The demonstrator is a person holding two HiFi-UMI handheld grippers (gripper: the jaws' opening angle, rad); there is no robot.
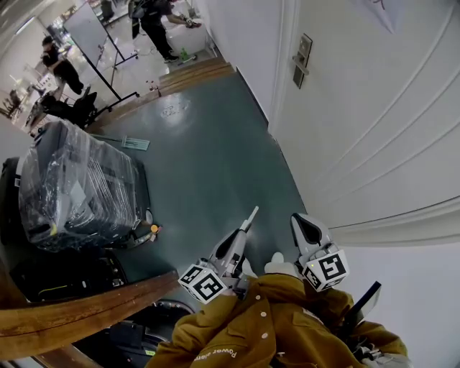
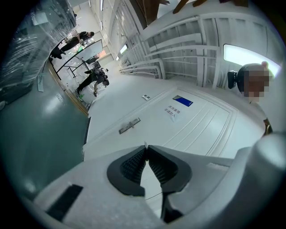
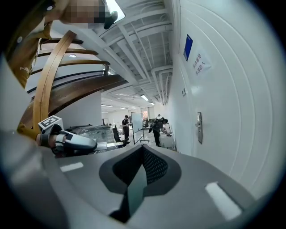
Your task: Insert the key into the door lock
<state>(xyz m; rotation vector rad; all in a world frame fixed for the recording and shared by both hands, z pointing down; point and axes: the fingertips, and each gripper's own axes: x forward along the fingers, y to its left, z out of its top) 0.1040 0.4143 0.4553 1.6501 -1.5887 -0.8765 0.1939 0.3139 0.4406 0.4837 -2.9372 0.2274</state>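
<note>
Head view: the left gripper (image 1: 243, 228) pinches the key (image 1: 251, 215), well apart from the door lock (image 1: 302, 61) — still the approach step, I judge. Left gripper view: its jaws are pressed together on the key, with the lock ahead. Right gripper view: the right gripper (image 3: 142, 150) is closed and empty — next, the key must be carried to the lock and lined up.

Floor, hall and ceiling. A glossy teal floor (image 1: 208, 165) is running from the foreground toward a bright open hall, where a wooden step (image 1: 194, 75) is crossing it. A plastic-wrapped dark load (image 1: 72, 187) is standing at the left, near a curved wooden handrail (image 1: 79, 309). In the hall, a whiteboard on a stand (image 1: 90, 32) is standing upright and a person in dark clothes (image 1: 154, 21) is leaning forward. Strip lights (image 3: 144, 97) are glowing under white ceiling beams (image 3: 134, 40).
</note>
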